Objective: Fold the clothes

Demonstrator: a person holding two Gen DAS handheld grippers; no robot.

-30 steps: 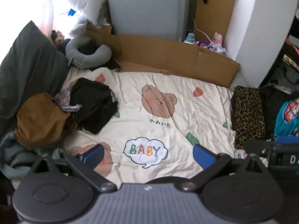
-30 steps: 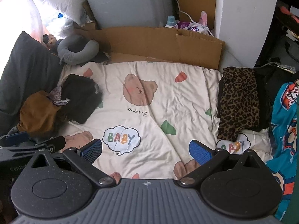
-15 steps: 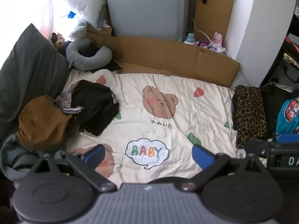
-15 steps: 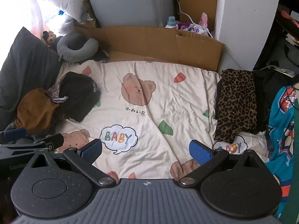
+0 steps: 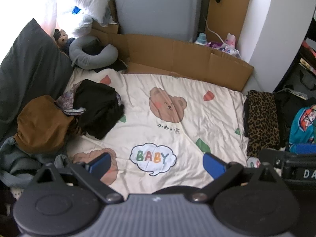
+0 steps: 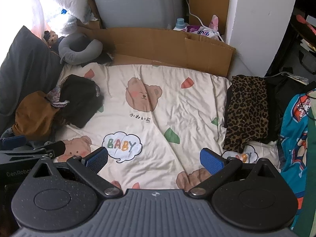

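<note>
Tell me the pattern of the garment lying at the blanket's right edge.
Leopard print, brown with black spots; clearest in the right wrist view.

We look down from high above the bed through two cameras, side by side, both facing the cardboard wall [image 5: 189, 59] at the far end. Both see the bear blanket [image 5: 177, 90] [image 6: 177, 102]. Our right camera sits further right.
</note>
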